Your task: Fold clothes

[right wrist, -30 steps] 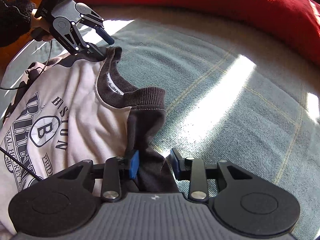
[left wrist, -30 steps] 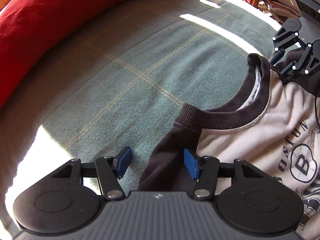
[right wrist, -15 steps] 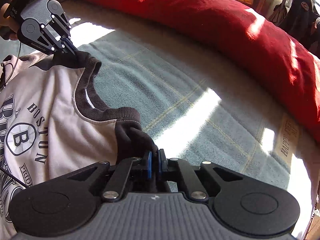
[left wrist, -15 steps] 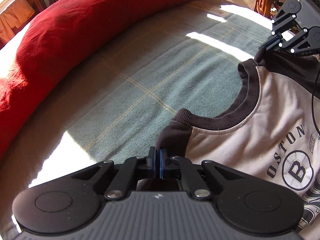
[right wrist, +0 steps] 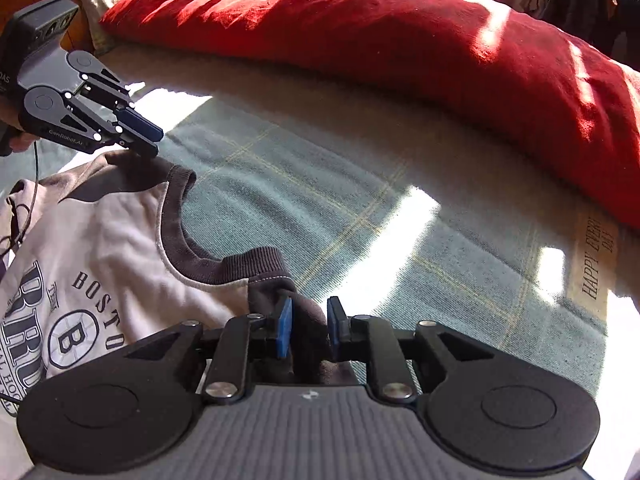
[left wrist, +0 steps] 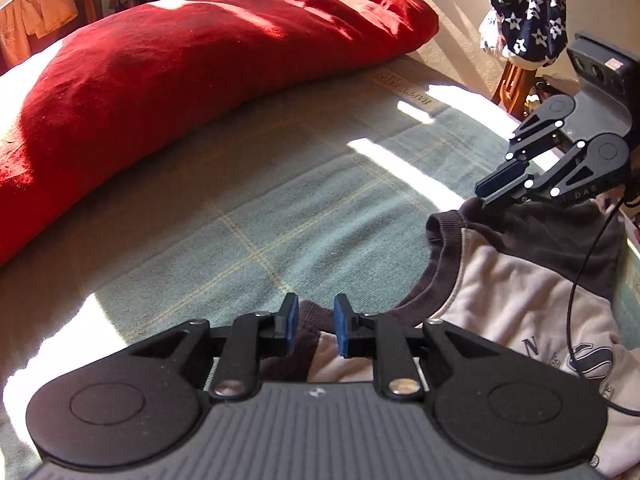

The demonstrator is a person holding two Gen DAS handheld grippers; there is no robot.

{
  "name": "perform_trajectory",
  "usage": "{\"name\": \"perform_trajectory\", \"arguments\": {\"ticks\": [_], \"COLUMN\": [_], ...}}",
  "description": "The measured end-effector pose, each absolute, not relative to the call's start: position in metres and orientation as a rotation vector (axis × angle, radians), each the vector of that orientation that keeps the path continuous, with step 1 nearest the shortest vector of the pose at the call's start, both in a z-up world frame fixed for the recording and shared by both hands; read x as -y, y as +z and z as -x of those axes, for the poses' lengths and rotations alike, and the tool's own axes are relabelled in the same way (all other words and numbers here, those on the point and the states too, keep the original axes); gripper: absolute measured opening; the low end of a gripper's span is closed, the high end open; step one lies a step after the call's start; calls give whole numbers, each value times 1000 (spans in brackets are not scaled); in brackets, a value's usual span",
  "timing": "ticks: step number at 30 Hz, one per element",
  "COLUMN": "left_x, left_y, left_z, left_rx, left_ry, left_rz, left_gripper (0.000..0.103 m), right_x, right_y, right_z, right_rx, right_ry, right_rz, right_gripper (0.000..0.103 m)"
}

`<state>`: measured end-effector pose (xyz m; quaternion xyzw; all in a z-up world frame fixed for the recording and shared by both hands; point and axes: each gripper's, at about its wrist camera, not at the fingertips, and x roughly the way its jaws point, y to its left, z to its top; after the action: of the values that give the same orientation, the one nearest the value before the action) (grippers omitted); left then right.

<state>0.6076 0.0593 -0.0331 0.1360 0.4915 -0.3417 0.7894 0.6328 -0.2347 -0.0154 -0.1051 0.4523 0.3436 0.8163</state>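
A grey sweatshirt [right wrist: 100, 240] with dark brown collar and shoulders and a "Boston" print lies on the green plaid blanket [right wrist: 340, 208]. It also shows in the left wrist view [left wrist: 512, 280]. My left gripper [left wrist: 314, 330] is open a little, its blue pads on either side of the left shoulder by the collar. My right gripper [right wrist: 308, 330] is open a little, with the dark right shoulder fabric bunched loosely between its pads. Each gripper shows in the other's view, the right gripper [left wrist: 496, 188] and the left gripper [right wrist: 146, 138], tips just above the shoulder cloth.
A long red pillow [right wrist: 400, 40] lies across the far side of the bed and shows in the left wrist view too [left wrist: 180, 60]. A star-patterned dark cloth [left wrist: 528, 12] sits on a wooden stand beyond the bed. A black cable [left wrist: 580, 272] trails over the shirt.
Both grippers closed on the shoulders and carried them toward the pillow, then opened a little. The shirt has slid up the bed.
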Motion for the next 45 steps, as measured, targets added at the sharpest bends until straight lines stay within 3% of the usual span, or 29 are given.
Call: {"name": "perform_trajectory", "arguments": {"ticks": [4, 10, 14, 18, 22, 25, 33, 37, 45], "left_x": [-34, -48, -72, -68, -65, -69, -65, -48, -48], "left_y": [-35, -69, -70, -65, -57, -38, -23, -55, -65], "left_z": [-586, -499, -473, -460, -476, -508, -648, -680, -648], "left_rx": [-1097, -1356, -1428, -1460, -1466, -1368, -1075, -1133, -1180], "left_ry": [-908, -951, -815, -798, -815, -813, -668, -620, -679], "left_rz": [-227, -91, 150, 135, 88, -9, -135, -227, -297], "left_gripper": [20, 21, 21, 21, 22, 24, 42, 43, 44], "right_x": [217, 201, 204, 198, 189, 192, 205, 190, 168], "right_y": [-25, -69, -69, -64, -55, -39, -8, -31, -59], "right_z": [-608, -530, -483, -476, -486, -517, -640, -683, -662], "right_rx": [-1042, -1321, -1384, -1427, -1417, -1349, -1059, -1084, -1150], "right_ry": [928, 1050, 1055, 1042, 1086, 1050, 840, 773, 774], "right_rz": [118, 81, -9, -28, 43, 61, 132, 84, 270], "right_gripper": [21, 24, 40, 42, 40, 41, 46, 46, 47]}}
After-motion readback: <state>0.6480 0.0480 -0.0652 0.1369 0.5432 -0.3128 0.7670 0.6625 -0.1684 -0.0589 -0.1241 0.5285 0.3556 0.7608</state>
